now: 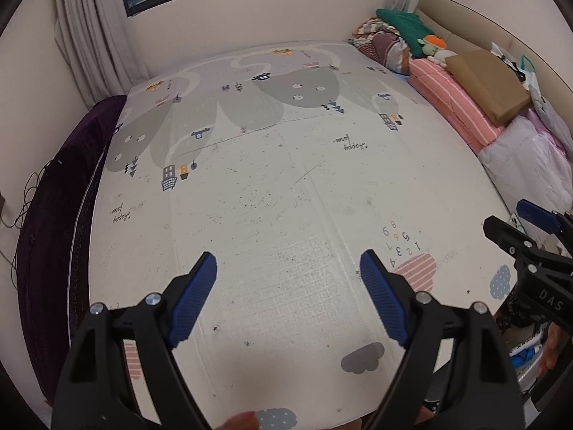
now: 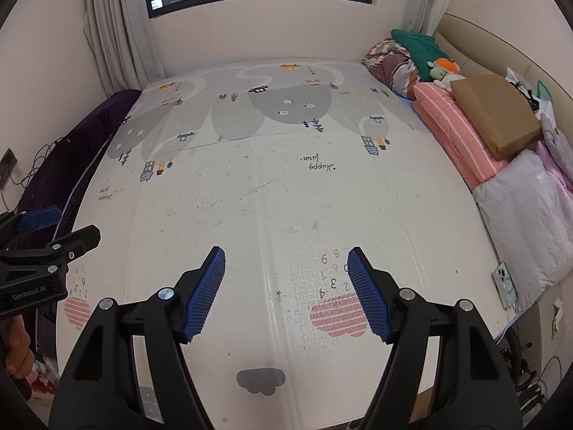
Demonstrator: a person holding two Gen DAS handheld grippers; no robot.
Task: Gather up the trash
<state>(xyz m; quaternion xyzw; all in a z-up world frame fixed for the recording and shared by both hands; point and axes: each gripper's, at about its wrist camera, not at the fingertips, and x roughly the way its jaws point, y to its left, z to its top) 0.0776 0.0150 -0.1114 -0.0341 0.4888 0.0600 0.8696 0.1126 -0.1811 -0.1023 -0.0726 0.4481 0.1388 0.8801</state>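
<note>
My left gripper (image 1: 288, 268) is open and empty, held above the near part of a printed play mat (image 1: 272, 193) that covers a bed. My right gripper (image 2: 286, 263) is open and empty too, above the same mat (image 2: 250, 197). Each gripper shows in the other's view: the right gripper (image 1: 515, 225) at the right edge, the left gripper (image 2: 57, 225) at the left edge. I see no loose trash on the mat. Small dark specks dot its middle.
Folded bedding, a pink striped quilt (image 2: 454, 132), a brown cardboard box (image 2: 497, 114) and a bagged duvet (image 2: 530, 215) line the right side. A phone (image 2: 505, 285) lies at the mat's right edge. A purple blanket (image 1: 61, 208) and cables (image 1: 27, 197) run along the left.
</note>
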